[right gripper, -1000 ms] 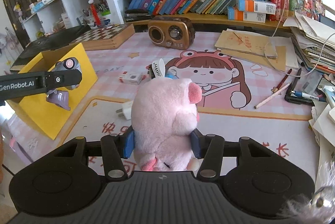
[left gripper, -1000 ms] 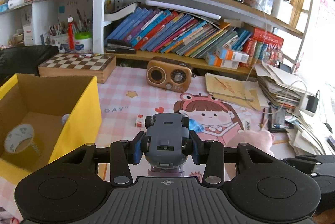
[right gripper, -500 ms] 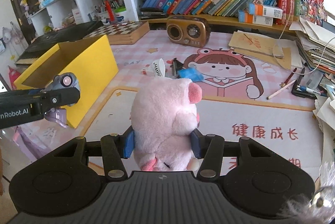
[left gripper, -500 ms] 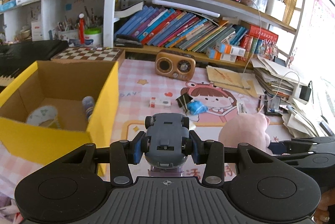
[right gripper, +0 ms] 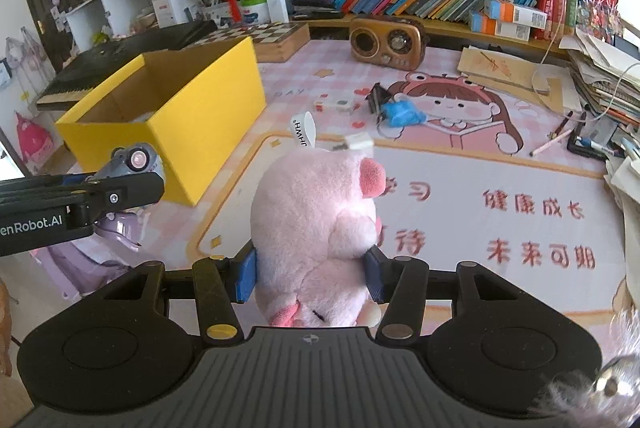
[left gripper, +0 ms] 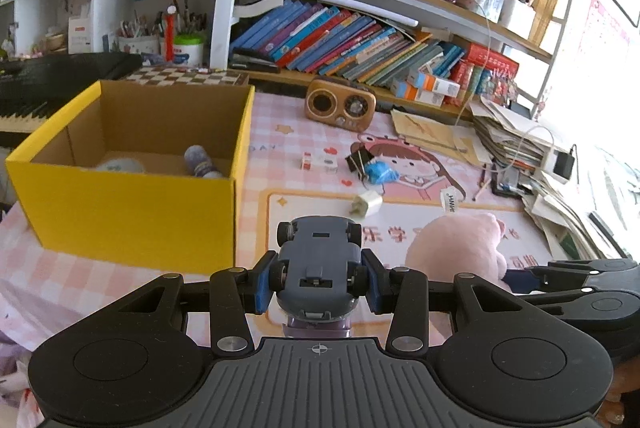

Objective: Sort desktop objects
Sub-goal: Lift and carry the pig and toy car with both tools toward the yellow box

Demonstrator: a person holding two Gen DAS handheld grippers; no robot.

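Grey toy car (left gripper: 319,264), pinched in left tongs (left gripper: 318,284), above the desk (left gripper: 460,228). Pink plush pig (right gripper: 320,228), pinched in right tongs (right gripper: 312,274). Yellow cardboard box (left gripper: 132,212) at ten o'clock from the car, open.

Hidden, cropped and unclear parts

The yellow box (left gripper: 120,212) hides most of a pale round thing (left gripper: 120,165) and the lower part of a purple-grey roll (left gripper: 199,161) behind its front wall; both are blurred. The toy car (left gripper: 318,264) covers a lilac piece (left gripper: 318,328) below it. Bottom right in the right wrist view, a furry thing (right gripper: 592,388) is cut off.
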